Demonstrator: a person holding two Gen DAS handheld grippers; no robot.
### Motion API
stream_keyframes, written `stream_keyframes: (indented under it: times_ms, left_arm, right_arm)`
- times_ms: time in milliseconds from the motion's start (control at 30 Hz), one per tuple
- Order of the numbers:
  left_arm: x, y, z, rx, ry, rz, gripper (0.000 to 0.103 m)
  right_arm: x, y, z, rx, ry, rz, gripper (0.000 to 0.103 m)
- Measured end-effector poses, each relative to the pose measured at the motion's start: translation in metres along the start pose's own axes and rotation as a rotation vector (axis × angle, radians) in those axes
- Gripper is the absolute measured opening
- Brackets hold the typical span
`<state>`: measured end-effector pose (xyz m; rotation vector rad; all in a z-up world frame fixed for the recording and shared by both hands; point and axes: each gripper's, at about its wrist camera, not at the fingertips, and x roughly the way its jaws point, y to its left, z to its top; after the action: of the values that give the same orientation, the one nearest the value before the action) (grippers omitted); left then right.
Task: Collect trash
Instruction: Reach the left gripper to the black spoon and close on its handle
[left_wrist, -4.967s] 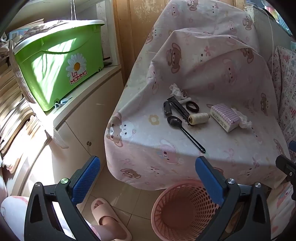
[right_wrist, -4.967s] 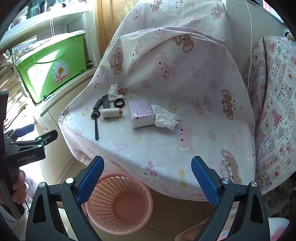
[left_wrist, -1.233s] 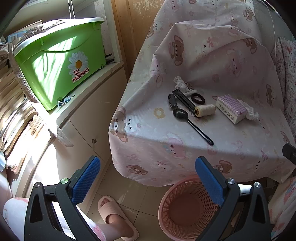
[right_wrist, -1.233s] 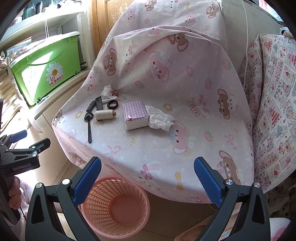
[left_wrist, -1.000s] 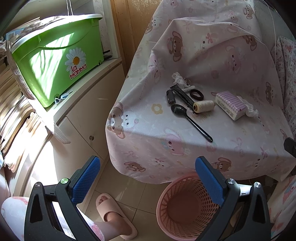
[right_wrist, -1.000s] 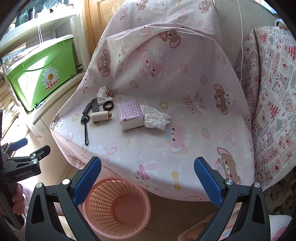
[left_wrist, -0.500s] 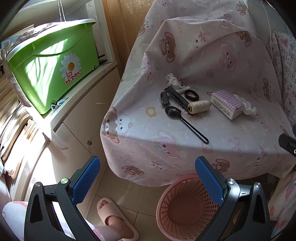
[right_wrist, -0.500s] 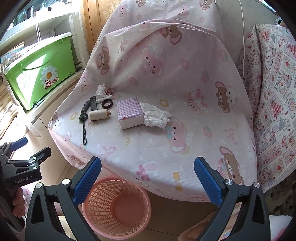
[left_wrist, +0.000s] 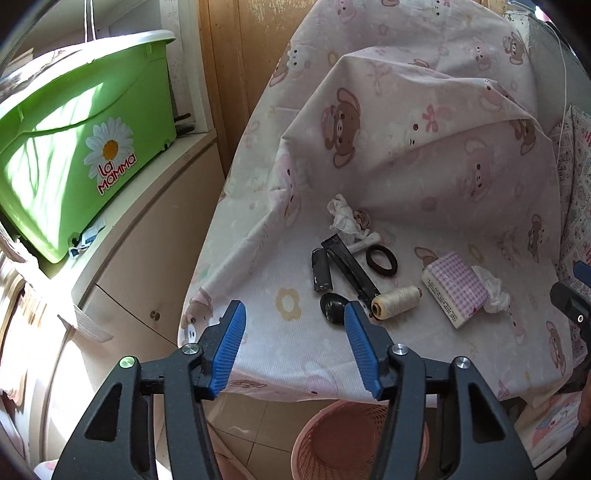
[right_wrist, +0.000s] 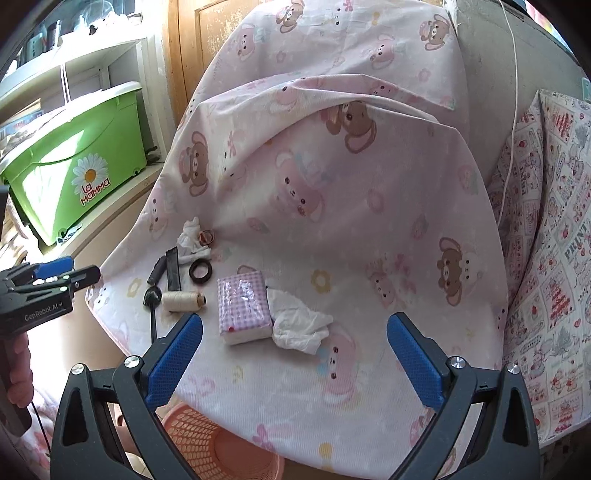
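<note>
the left wrist view alone shows the cupboard door (left_wrist: 147, 295) under the green la mamma bin (left_wrist: 85, 136) and the floor tiles (left_wrist: 258, 424) beside the pink mesh waste basket (left_wrist: 343, 443), which stands below the front edge of the pink bear-print cloth (left_wrist: 406, 147). the right wrist view alone shows the left gripper (right_wrist: 70, 275) from the side, gripped by a hand (right_wrist: 16, 373) at the far left, and the patchwork fabric (right_wrist: 554, 240) on the right.

the left gripper (left_wrist: 293, 343) has just been narrowing its jaws; they stand about half apart with nothing between them, over the near edge of the cloth. the right gripper (right_wrist: 293, 350) has its jaws spread wide and empty.

two pieces of trash lie on the cloth. a crumpled white tissue (right_wrist: 299, 325) touches the right end of the purple checked tissue pack (right_wrist: 243, 306); its long axis runs left to right in the right wrist view, spreading away from the pack. a second crumpled tissue (left_wrist: 345, 218) sits at the back of the cluster, upright and bunched, just behind the black sachet (left_wrist: 351, 269).

near it lie a black hair tie (left_wrist: 381, 260), a small black tube (left_wrist: 321, 275), a black spoon (left_wrist: 332, 308) with its bowl toward the back, and a cream thread spool (left_wrist: 397, 302) on its side, axis left to right.
</note>
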<state>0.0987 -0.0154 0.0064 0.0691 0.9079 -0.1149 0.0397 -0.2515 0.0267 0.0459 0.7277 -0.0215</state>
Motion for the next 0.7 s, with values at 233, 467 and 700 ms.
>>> stream_keyframes:
  times_ms: [233, 467, 700]
  left_arm:
    - [0.042, 0.001, -0.015, -0.047, 0.107, -0.053, 0.041]
    - [0.054, -0.025, -0.010, -0.010, 0.115, -0.100, 0.041]
    - [0.067, -0.049, -0.012, 0.036, 0.126, -0.029, 0.039]
  right_arm:
    - [0.037, -0.008, -0.018, 0.002, 0.060, -0.017, 0.095]
    - [0.051, -0.009, -0.022, 0.009, 0.078, -0.023, 0.095]
    - [0.047, 0.000, -0.020, -0.003, 0.064, -0.013, 0.095]
